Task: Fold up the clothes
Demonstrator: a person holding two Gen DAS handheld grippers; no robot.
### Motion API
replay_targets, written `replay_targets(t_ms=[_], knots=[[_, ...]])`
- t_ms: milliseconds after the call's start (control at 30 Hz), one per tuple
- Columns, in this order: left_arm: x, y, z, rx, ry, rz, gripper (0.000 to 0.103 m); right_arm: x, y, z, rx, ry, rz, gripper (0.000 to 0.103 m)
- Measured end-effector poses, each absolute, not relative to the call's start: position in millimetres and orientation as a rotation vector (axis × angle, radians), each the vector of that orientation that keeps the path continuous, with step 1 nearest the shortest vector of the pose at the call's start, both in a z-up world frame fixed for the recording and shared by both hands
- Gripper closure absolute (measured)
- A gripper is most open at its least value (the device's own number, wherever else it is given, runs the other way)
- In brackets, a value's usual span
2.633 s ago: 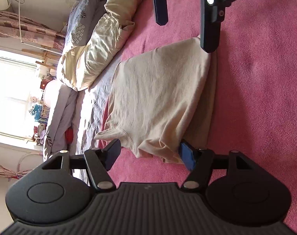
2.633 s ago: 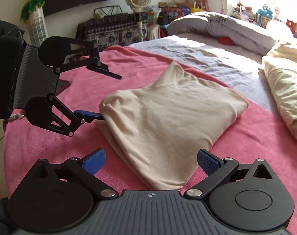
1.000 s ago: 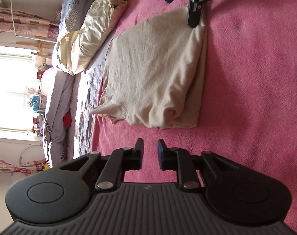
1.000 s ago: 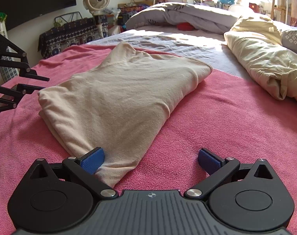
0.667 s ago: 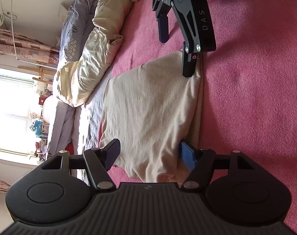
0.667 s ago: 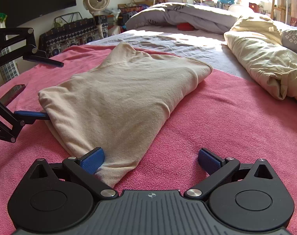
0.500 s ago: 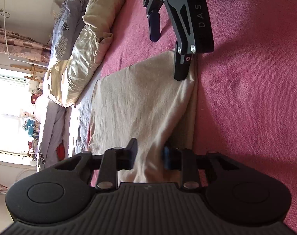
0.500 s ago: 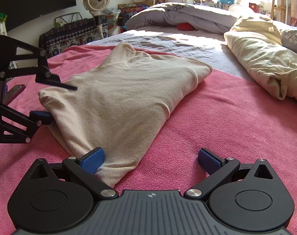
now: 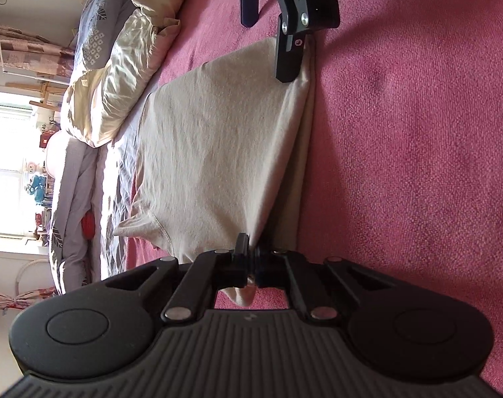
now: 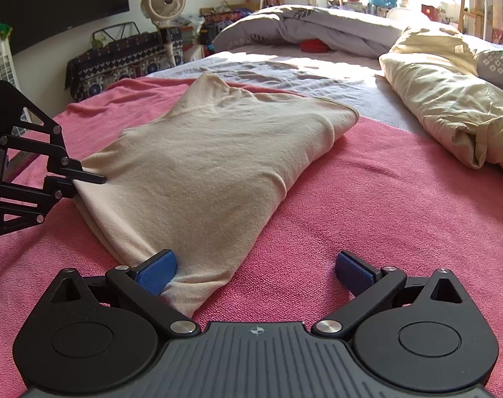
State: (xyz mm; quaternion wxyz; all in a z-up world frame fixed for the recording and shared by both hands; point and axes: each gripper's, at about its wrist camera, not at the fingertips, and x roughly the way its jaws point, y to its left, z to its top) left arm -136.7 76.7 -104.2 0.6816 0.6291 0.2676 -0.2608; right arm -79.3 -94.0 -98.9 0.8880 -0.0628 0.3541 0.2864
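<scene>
A beige folded garment (image 9: 211,152) lies flat on a pink blanket (image 9: 400,165). My left gripper (image 9: 250,255) is shut on the garment's near corner, and a bit of cloth hangs below the pads. In the right wrist view the same left gripper (image 10: 75,179) pinches the left corner of the garment (image 10: 211,165). My right gripper (image 10: 254,270) stands open at the other near corner, its left pad (image 10: 157,270) against the cloth and fabric lying between the jaws. From the left wrist view the right gripper (image 9: 269,33) sits at the garment's far corner.
A cream pillow (image 10: 450,106) lies to the right and a grey duvet (image 10: 318,30) is bunched at the back of the bed. A fan (image 10: 163,1), a dark screen (image 10: 62,3) and a patterned cloth stand beyond the bed. The pink blanket (image 10: 367,215) stretches right of the garment.
My left gripper came in around the garment's corner with wide jaws, then closed and pinched the cloth. The right gripper has stayed where it was, open.
</scene>
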Motion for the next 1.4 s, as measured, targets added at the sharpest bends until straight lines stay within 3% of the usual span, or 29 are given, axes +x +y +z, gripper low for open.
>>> replay_targets(t_ms=[633, 700, 900, 1000, 1100, 1200, 1267, 1300, 1400], knots=[[-139.1, 118.9, -101.9, 1.388, 0.802, -0.457, 0.103, -79.6, -95.4, -99.3, -0.127, 0.735, 0.596, 0.000], [-136.2, 123.5, -92.5, 1.329, 0.843, -0.406, 0.094, -79.6, -95.6, -99.3, -0.127, 0.735, 0.596, 0.000], [-111.4, 108.3, -33.5, 0.973, 0.816, -0.300, 0.033, -79.5, -95.3, -99.5, -0.125, 0.734, 0.597, 0.000], [-81.4, 91.0, -6.7, 0.715, 0.741, -0.286, 0.010, -79.7, -95.0, -99.6, -0.125, 0.733, 0.597, 0.000], [-38.6, 75.1, 1.7, 0.471, 0.703, -0.267, 0.009, -79.3, -94.8, -99.7, -0.125, 0.734, 0.596, 0.000], [2.3, 72.3, -18.8, 0.298, 0.779, -0.225, 0.009, -79.3, -95.1, -99.8, -0.125, 0.734, 0.596, 0.000], [21.3, 84.1, -47.8, 0.236, 0.917, -0.161, 0.009, -79.4, -95.4, -100.0, -0.125, 0.733, 0.596, 0.000], [22.1, 96.9, -60.0, 0.201, 0.952, -0.134, 0.003, -79.3, -95.5, -100.1, -0.125, 0.733, 0.596, 0.000], [4.7, 150.2, -71.4, 0.008, 0.986, -0.114, 0.000, -79.2, -96.3, -100.4, -0.123, 0.733, 0.596, 0.000]])
